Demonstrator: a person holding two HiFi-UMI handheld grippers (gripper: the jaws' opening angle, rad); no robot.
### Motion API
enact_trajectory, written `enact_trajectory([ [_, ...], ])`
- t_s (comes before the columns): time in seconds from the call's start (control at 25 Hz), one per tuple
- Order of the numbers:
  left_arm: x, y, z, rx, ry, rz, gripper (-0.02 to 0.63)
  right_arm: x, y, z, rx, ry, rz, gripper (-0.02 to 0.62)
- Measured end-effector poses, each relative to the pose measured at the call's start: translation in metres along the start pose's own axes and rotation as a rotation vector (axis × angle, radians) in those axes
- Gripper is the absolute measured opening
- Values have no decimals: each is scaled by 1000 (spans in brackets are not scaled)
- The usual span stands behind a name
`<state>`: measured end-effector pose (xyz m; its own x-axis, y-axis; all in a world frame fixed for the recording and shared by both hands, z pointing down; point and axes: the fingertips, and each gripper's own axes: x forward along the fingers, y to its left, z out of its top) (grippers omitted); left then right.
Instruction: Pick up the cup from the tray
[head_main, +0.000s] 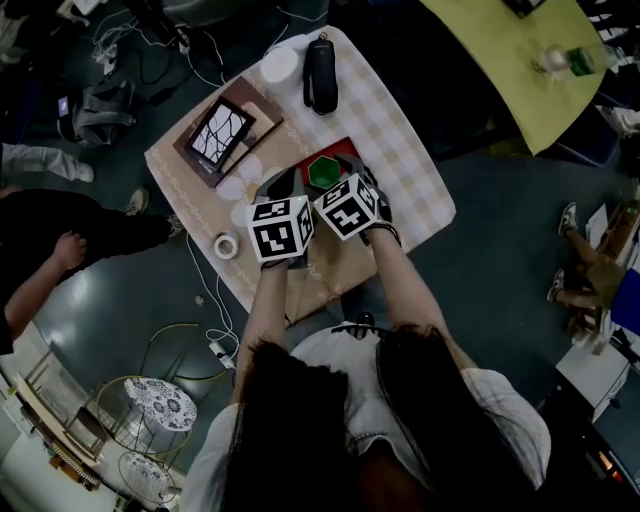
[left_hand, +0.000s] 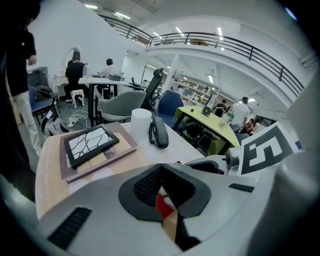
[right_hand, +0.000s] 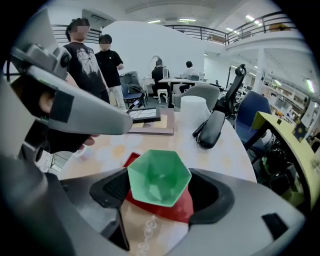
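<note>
The green hexagonal cup (right_hand: 159, 177) stands on the red tray (right_hand: 172, 206), and both dark pads of my right gripper (right_hand: 159, 172) press its sides, so the gripper is shut on it. The head view shows the cup (head_main: 324, 171) on the tray (head_main: 340, 150) just beyond the right gripper (head_main: 336, 186). My left gripper (head_main: 277, 192) sits beside it at the tray's left edge. In the left gripper view the left gripper (left_hand: 160, 167) has its tips together, with a sliver of red tray (left_hand: 163, 205) showing behind them.
On the checkered tablecloth (head_main: 400, 130) lie a black case (head_main: 320, 75), a white cylinder (head_main: 279, 65) and a framed picture (head_main: 220, 133). A tape roll (head_main: 227, 245) rests near the left edge. A person's arm (head_main: 40, 275) is at the left, and a yellow-green table (head_main: 510, 60) stands at the back right.
</note>
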<state>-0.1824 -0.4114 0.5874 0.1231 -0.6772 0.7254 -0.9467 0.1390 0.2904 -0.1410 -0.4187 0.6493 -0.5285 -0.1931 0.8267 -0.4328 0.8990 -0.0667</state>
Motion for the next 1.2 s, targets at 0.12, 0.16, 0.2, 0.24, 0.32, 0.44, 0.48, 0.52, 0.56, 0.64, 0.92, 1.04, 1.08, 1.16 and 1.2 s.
enact_trajectory([
  [0.12, -2, -1, 2, 1, -6, -4, 5, -2, 1, -1, -2, 5, 1, 368],
  [0.16, -2, -1, 2, 2, -8, -4, 5, -3, 1, -1, 1, 4, 0, 368],
  [0.2, -3, -2, 2, 3, -9, -4, 5, -5, 0, -2, 4, 1, -2, 368],
  [0.24, -3, -3, 2, 5, -10, -4, 5, -7, 0, -2, 6, -4, -4, 368],
  [0.32, -4, -5, 2, 10, -11, -7, 5, -13, -2, -2, 6, -11, -14, 367],
  [0.44, -7, -10, 2, 26, -15, -18, 5, -23, -6, -5, 12, -19, -33, 367],
  [0.48, -8, -11, 2, 35, -15, -21, 5, -26, -7, -7, 17, -19, -38, 367],
  [0.52, -8, -12, 1, 44, -15, -23, 5, -29, -8, -10, 21, -18, -43, 367],
  [0.56, -9, -13, 1, 52, -14, -23, 5, -32, -9, -13, 26, -16, -50, 367],
  [0.64, -10, -16, 0, 58, -15, -26, 5, -39, -12, -22, 40, -12, -64, 366],
  [0.92, -14, -39, -8, 81, -14, -55, 5, -59, -16, -47, 62, -6, -83, 365],
  [1.04, -15, -47, -17, 97, 2, -57, 5, -66, -14, -58, 36, 11, -74, 365],
  [1.08, -14, -50, -20, 102, 8, -61, 5, -67, -15, -62, 40, 17, -76, 365],
  [1.16, -13, -57, -25, 121, 10, -68, 5, -69, -17, -70, 61, 21, -79, 365],
  [1.2, -13, -60, -26, 139, 5, -67, 5, -70, -17, -73, 68, 22, -80, 365],
])
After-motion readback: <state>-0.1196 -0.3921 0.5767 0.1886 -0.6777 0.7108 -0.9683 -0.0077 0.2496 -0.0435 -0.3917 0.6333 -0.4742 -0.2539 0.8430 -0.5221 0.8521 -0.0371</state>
